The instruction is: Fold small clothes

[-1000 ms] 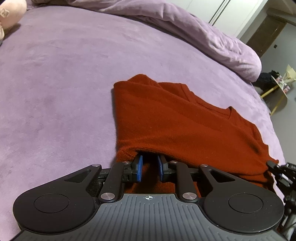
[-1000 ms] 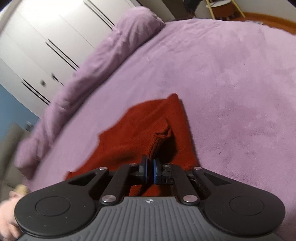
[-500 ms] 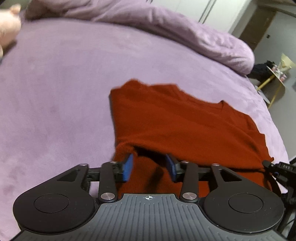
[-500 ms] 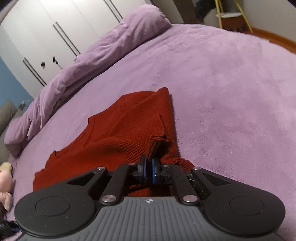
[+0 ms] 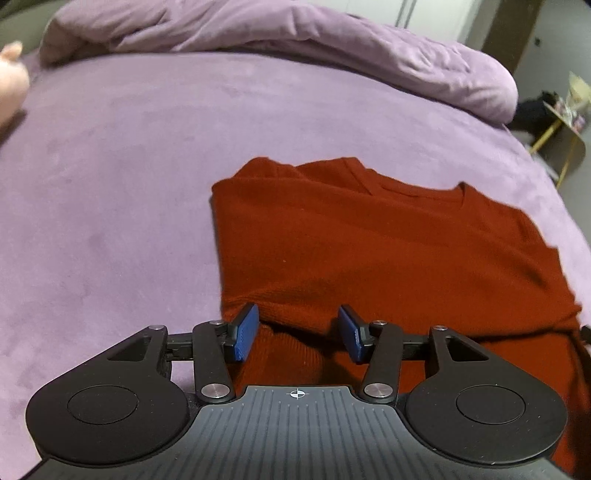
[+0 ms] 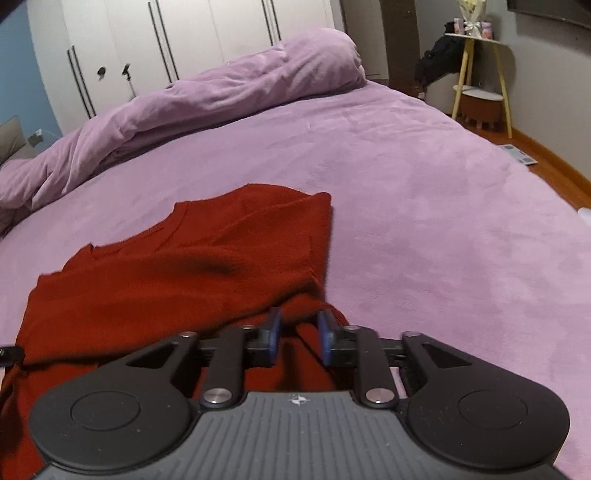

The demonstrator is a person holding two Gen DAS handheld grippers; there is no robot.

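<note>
A rust-red knitted sweater [image 5: 369, 240] lies flat on the purple bed [image 5: 110, 184], neckline away from me. My left gripper [image 5: 297, 332] sits over the near left hem. Its jaws are opening, and the blue pads stand wide apart above the fabric without pressing it. In the right wrist view the same sweater [image 6: 166, 277] spreads to the left. My right gripper [image 6: 300, 332] is at its near right corner, jaws opening. A raised fold of knit sits between the pads, with a gap on each side.
A rolled purple duvet [image 5: 295, 33] runs along the far side of the bed [image 6: 424, 221]. A pink plush toy [image 5: 11, 85] lies at the far left. White wardrobe doors [image 6: 147, 37] and a yellow-legged side table [image 6: 480, 74] stand beyond the bed.
Both grippers have let go: the left pads spread wide off the hem, and the right pads parted from the pinched fold. Both wrists rolled, so the views now sit level.
</note>
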